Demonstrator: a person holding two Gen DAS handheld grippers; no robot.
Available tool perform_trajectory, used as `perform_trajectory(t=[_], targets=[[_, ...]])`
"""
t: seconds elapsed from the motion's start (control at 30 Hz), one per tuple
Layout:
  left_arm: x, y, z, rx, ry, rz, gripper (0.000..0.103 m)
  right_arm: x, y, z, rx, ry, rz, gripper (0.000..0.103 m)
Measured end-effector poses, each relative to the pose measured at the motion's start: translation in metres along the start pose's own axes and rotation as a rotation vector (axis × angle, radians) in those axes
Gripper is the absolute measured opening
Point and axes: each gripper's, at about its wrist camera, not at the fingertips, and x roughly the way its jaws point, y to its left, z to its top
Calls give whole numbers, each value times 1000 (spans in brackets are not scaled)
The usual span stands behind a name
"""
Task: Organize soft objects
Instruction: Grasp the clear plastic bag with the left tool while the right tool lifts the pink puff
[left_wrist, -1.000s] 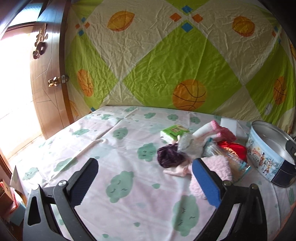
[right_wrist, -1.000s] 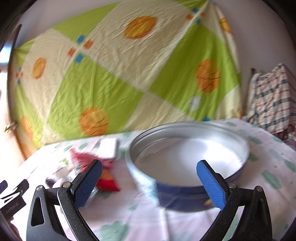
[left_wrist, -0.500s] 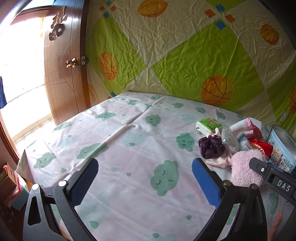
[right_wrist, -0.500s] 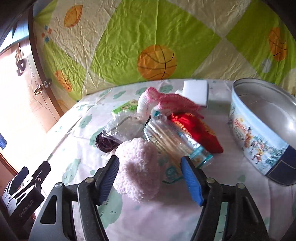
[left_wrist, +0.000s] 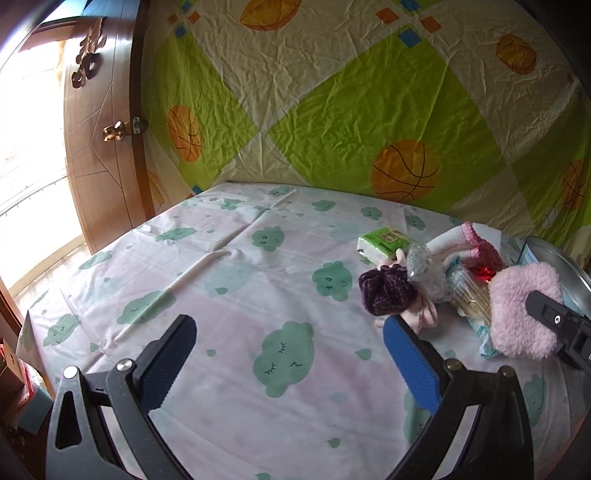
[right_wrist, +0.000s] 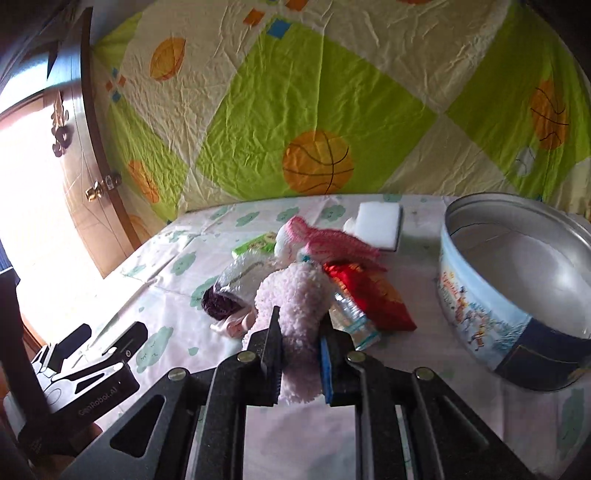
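A fluffy pale-pink soft piece (right_wrist: 295, 291) lies at the near end of a pile on the cloud-print sheet. My right gripper (right_wrist: 297, 325) is closing on it, and both pads press into its sides. The left wrist view shows the same pink piece (left_wrist: 521, 310) with the right gripper's finger (left_wrist: 554, 321) against it. My left gripper (left_wrist: 288, 325) hangs open over bare sheet to the left of the pile, with nothing between its fingers. An open round tin (right_wrist: 480, 306) stands to the right.
The pile holds a purple scrunchie (right_wrist: 219, 304), a pink-and-white knitted sock (right_wrist: 317, 236), a red pouch (right_wrist: 369, 291), a green tissue pack (left_wrist: 384, 240), a swab packet (left_wrist: 469, 295) and a white sponge (right_wrist: 380, 221). A wooden door (left_wrist: 103, 166) stands at the left.
The right gripper swung left from the tin to the pile and closed on the pink fluffy piece. The left gripper drifted left, so the pile now sits at its right edge.
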Motion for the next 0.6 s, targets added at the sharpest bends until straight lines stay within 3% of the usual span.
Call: perform_trajectory(t=[0.13,0.3,0.43,0.6], targets=[[7,-29,15,46,7,-89,102,-28,-27,14,-2,-116,-105,17],[29,-65,44,79,44,-160,101,-39,-50,20,-1,-155,-177,17],[63,-88,60,104,120,-176,82,-38,-60,19,4,-141,-182,17],[106,-108,49,139,264,-173,70,-31,-69,19,3,-103,-211,18]])
